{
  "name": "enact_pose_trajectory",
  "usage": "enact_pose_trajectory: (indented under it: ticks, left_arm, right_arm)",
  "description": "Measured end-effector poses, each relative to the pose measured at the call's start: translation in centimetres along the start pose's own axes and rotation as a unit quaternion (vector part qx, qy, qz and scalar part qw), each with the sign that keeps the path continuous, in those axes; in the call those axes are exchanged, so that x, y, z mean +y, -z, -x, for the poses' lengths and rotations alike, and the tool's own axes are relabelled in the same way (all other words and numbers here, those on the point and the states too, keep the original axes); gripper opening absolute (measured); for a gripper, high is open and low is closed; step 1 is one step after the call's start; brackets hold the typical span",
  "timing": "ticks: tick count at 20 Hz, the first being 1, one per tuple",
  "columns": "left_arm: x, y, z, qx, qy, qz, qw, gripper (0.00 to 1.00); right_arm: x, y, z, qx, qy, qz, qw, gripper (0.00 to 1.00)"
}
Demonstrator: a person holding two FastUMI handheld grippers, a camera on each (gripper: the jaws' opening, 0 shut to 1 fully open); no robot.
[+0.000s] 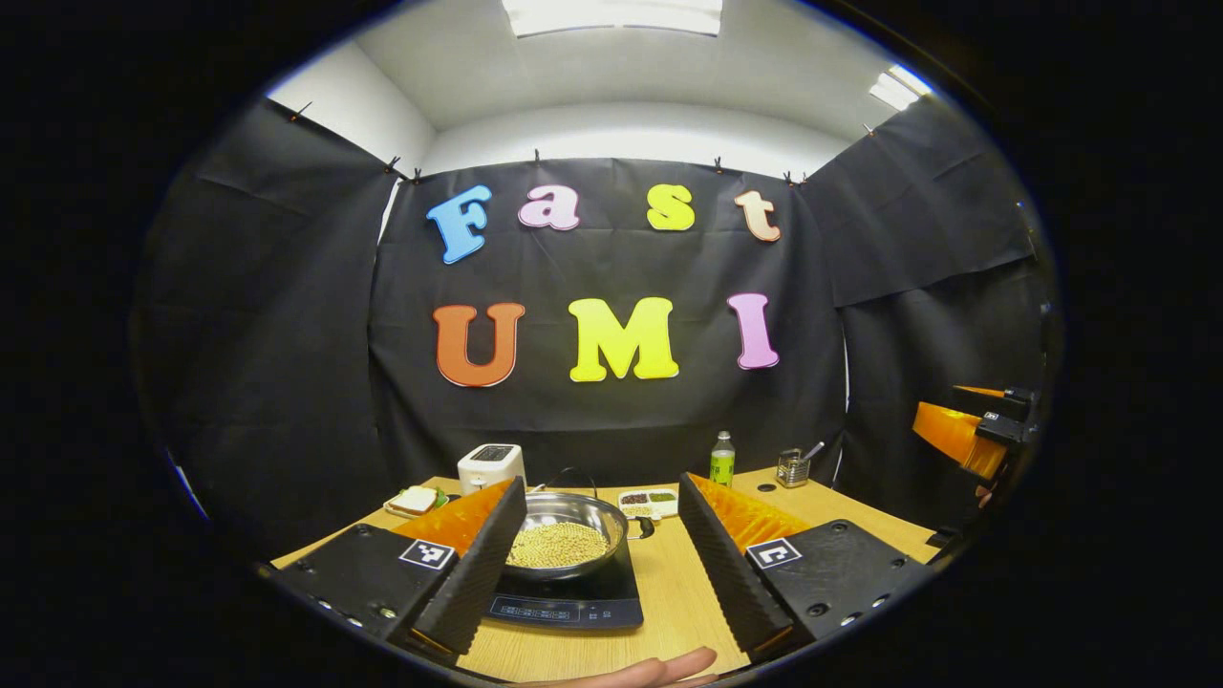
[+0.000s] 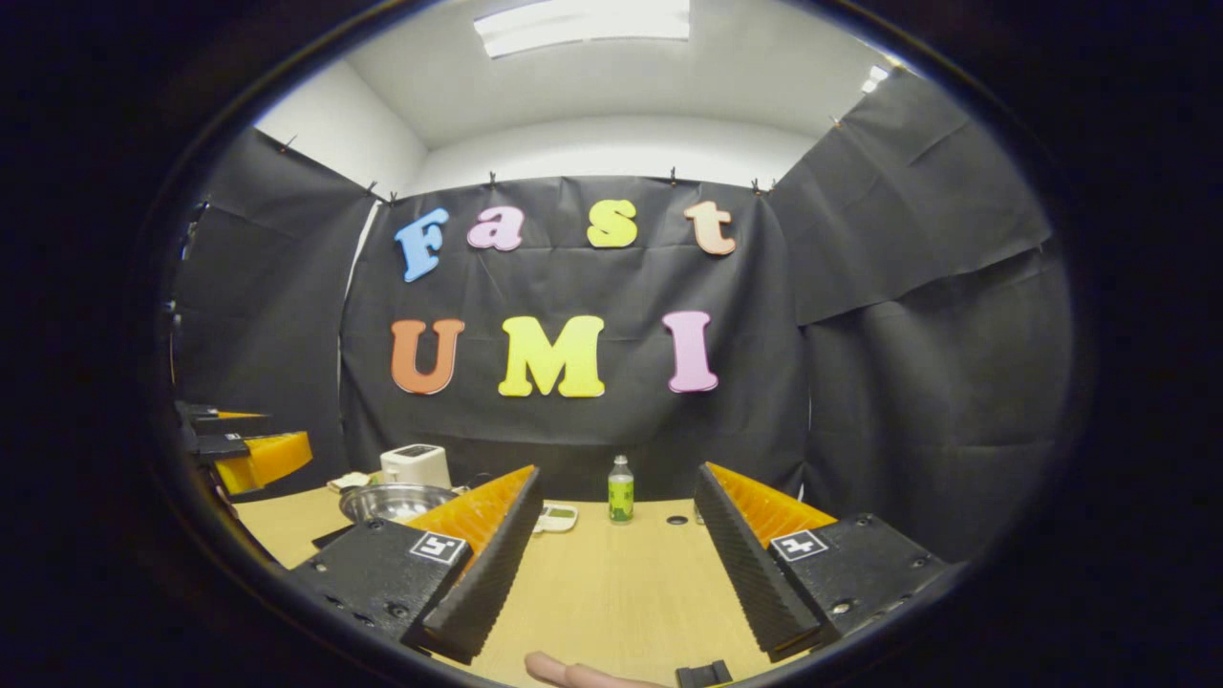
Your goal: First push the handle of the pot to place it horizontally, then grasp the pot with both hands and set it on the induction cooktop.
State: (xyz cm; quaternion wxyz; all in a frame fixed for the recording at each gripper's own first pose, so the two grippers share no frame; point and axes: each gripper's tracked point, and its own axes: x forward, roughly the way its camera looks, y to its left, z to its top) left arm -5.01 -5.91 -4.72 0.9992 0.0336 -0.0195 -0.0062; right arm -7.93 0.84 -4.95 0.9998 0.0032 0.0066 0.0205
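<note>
In the left gripper view the left gripper (image 1: 597, 564) is held level above the near part of the wooden table (image 1: 669, 583), its 2 fingers spread wide with nothing between the pads. A fingertip of the person's hand (image 1: 659, 669) shows at the bottom edge. The pot (image 1: 566, 535), steel and filled with small yellow beans, already sits on the black induction cooktop (image 1: 573, 597), straight ahead and partly behind the left finger; the gripper does not touch it. Its thin wire handle (image 1: 573, 475) arches over the far rim.

The right gripper (image 2: 611, 564) also hangs level over bare table, its jaws wide apart and empty, with a fingertip (image 2: 573, 674) at the bottom of its view. From there the pot (image 2: 396, 499) lies well off to the left, beyond the left finger.

A white toaster (image 1: 490, 465), a green bottle (image 1: 722, 461) and a divided dish (image 1: 650, 500) stand farther back. The bottle's label is too small to read.
</note>
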Motion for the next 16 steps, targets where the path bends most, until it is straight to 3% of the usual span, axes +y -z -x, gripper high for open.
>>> enact_pose_trajectory:
  ticks: [8, 9, 10, 16]
  left_arm:
    - [0.29, 0.07, 0.19, -0.005, -0.008, -0.007, 1.0, 0.95]
    - [0.25, 0.03, 0.11, -0.007, -0.009, -0.007, 1.0, 1.0]
    - [0.19, 0.04, 0.13, -0.008, -0.01, -0.007, 1.0, 0.95]
    - [0.43, -0.2, 0.09, -0.015, -0.014, -0.006, 1.0, 0.95]
  right_arm:
    - [0.24, 0.36, -0.13, 0.001, -0.006, -0.006, 1.0, 0.96]
    - [0.28, 0.54, -0.27, 0.002, -0.007, -0.007, 1.0, 0.96]
    - [0.36, 0.58, -0.21, 0.002, -0.008, -0.008, 1.0, 0.96]
    - [0.61, 0.73, -0.23, -0.002, -0.014, -0.011, 1.0, 0.96]
